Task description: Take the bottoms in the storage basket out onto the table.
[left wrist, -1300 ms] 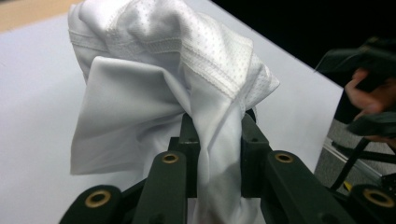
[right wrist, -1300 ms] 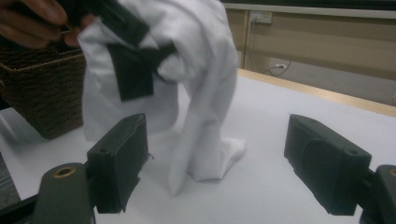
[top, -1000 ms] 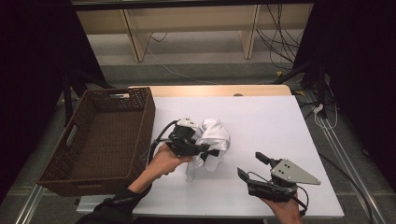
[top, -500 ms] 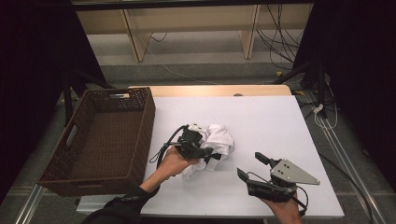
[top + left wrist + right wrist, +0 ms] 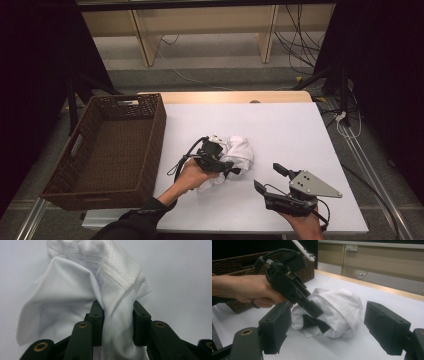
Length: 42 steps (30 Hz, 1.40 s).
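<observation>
Lying at: the white cloth sits crumpled at the centre of the high view, on the white table.
Left gripper: low on the cloth's left side; its jaws have just been opening, with a fold of fabric between the pads.
Right gripper: lower right of the high view, jaws spread wide with nothing between them, apart from the cloth.
Basket: brown wicker, at the left.
</observation>
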Motion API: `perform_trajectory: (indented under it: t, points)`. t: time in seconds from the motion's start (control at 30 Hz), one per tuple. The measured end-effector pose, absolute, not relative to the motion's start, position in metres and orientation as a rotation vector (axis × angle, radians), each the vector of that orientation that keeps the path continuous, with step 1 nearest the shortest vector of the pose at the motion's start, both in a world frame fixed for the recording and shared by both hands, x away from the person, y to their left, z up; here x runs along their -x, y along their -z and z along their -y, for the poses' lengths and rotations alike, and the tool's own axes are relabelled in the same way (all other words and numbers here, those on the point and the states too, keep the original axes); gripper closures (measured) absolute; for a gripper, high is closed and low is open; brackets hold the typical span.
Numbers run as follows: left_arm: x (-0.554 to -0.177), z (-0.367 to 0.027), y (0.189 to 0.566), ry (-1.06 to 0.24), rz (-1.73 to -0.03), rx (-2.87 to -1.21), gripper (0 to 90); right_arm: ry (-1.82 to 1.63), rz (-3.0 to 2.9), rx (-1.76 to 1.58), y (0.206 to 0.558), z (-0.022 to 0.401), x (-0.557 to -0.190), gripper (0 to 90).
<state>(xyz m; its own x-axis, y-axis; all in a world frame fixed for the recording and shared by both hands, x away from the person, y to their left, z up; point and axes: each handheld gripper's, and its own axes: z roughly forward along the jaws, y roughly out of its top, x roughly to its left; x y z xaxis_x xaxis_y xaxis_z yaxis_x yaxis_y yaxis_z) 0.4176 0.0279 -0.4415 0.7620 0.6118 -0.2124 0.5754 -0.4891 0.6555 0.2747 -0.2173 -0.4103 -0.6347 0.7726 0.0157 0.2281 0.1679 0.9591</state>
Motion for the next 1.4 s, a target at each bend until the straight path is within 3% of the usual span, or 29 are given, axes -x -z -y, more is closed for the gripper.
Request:
perform_trajectory:
  t: [0.17, 0.37, 0.7, 1.1, 1.4]
  points:
    - [-0.418, -0.024, 0.444, -0.057, -0.893, -2.22, 44.7, -1.487, -1.964, -0.942, 0.41, 0.217, -0.274, 22.7]
    - [-0.417, -0.025, 0.437, -0.06, -0.867, -2.202, 41.9, -1.487, -1.965, -0.943, 0.41, 0.217, -0.274, 22.7]
    - [-0.416, -0.028, 0.426, -0.071, -0.858, -2.167, 25.0, -1.484, -1.966, -0.935, 0.41, 0.217, -0.274, 22.7]
    - [-0.418, -0.033, 0.422, -0.072, -0.87, -2.148, 15.9, -1.488, -1.965, -0.934, 0.41, 0.216, -0.274, 22.7]
    - [-0.416, -0.044, 0.413, -0.067, -0.859, -2.071, 13.8, -1.486, -1.968, -0.935, 0.41, 0.216, -0.273, 22.7]
